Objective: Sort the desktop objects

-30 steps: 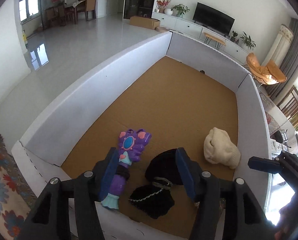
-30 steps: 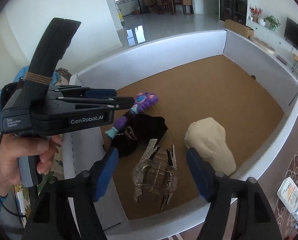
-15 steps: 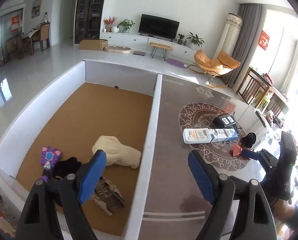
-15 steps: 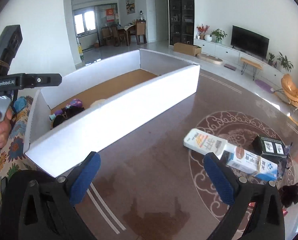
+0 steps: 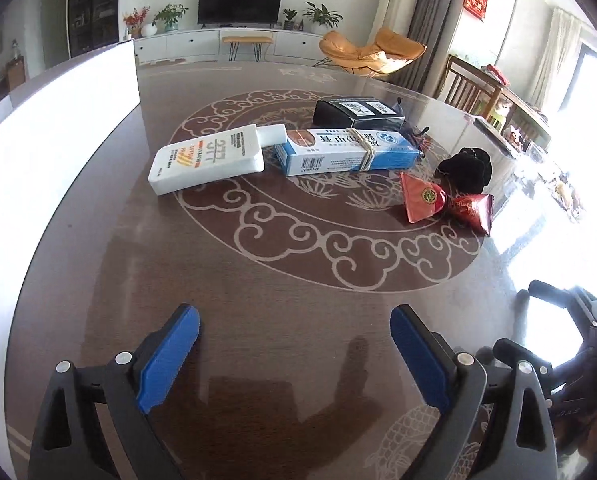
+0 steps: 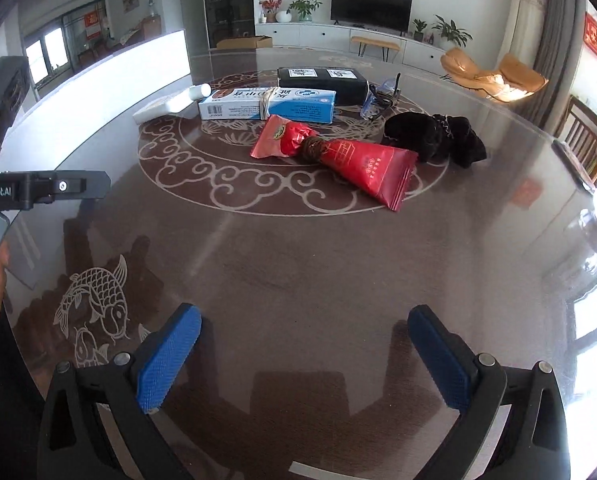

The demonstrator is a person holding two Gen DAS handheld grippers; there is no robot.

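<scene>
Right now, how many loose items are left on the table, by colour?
White: 1, bottle
Blue and white: 1, carton
Black: 2, box and fabric piece
Red: 1, packet bundle
Clear blue: 1, small item
Total: 6

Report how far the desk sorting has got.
Done: not visible now; only the white box wall shows. In hand: nothing, left gripper and right gripper both open. Left on the table: white bottle, blue carton, black box, red packets, black cloth.
</scene>
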